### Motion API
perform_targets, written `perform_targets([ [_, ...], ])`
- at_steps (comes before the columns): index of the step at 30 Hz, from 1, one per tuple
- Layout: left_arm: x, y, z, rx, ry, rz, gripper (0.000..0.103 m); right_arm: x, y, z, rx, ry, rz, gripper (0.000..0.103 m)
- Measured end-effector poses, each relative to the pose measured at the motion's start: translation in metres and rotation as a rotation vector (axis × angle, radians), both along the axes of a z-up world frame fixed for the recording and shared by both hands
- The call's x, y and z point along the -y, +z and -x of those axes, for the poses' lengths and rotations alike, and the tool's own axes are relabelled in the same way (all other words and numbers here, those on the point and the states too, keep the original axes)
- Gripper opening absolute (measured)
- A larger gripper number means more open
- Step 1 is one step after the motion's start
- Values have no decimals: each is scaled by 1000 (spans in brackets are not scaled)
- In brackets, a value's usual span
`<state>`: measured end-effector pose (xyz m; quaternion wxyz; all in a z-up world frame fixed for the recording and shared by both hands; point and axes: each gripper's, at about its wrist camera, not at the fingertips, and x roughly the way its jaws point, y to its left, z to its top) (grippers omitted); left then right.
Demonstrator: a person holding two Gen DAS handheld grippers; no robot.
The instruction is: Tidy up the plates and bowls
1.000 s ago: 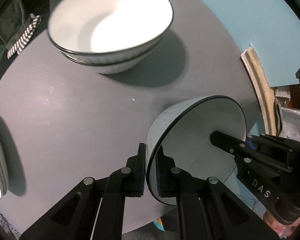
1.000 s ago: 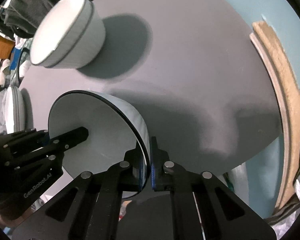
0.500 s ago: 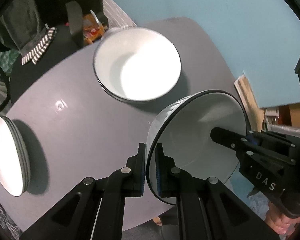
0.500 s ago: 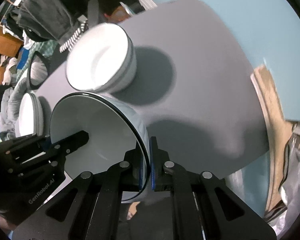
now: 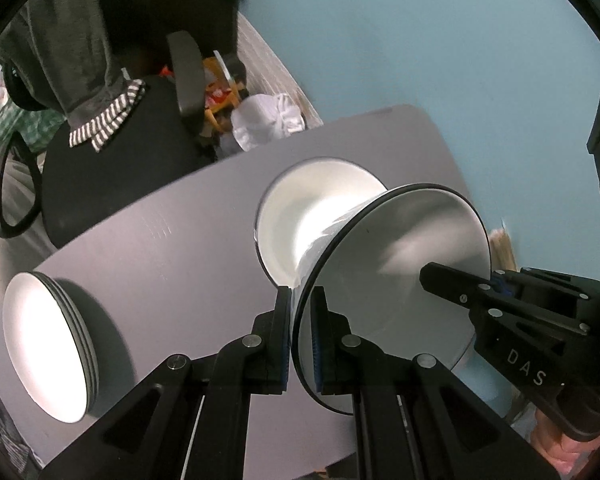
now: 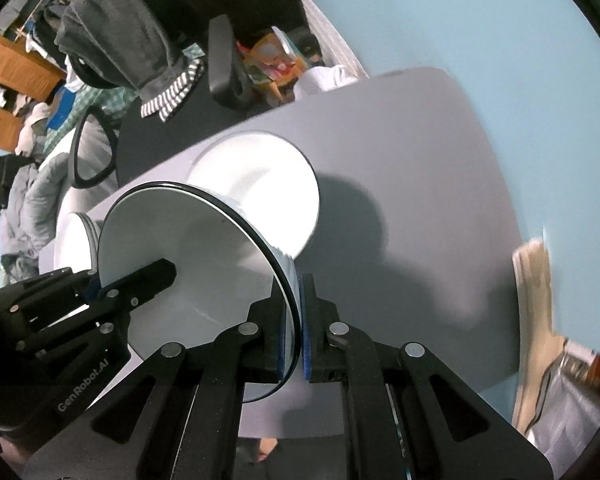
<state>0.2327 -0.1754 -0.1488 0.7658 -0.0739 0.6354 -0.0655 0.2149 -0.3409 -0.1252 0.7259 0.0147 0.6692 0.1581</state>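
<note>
Both hand-held grippers (left (image 5: 300,336), right (image 6: 296,328)) pinch a bowl (image 5: 400,264) hiding the stack (image 5: 300,216).

both views are fisheye, with a black vignette in the corners and straight edges bowed toward the rim. light falls hard from above and slightly behind. the inside of the stacked bowls (image 5: 320,216) and the plate stack (image 5: 48,344) at lower left blow out to flat white glare. in the right wrist view the held bowl (image 6: 204,264) throws a broad, soft-edged shadow over the grey worktop (image 6: 440,208) toward the right. motion blur smears the bowl rims, the pale board (image 6: 536,280) at the right edge and the clutter behind the chair. the black tongs stay sharp but nearly without detail.
</note>
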Motion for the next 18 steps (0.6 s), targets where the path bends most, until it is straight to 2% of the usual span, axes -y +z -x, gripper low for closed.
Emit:
perform_targets([
  [10,-8,-20,-32,-19,39,-38,8,-16,-16,-42,-49,34,12,6],
  [18,-8,-36,-38,-49,32,-74,8,-18,-29,-52,-96,54,27,6],
])
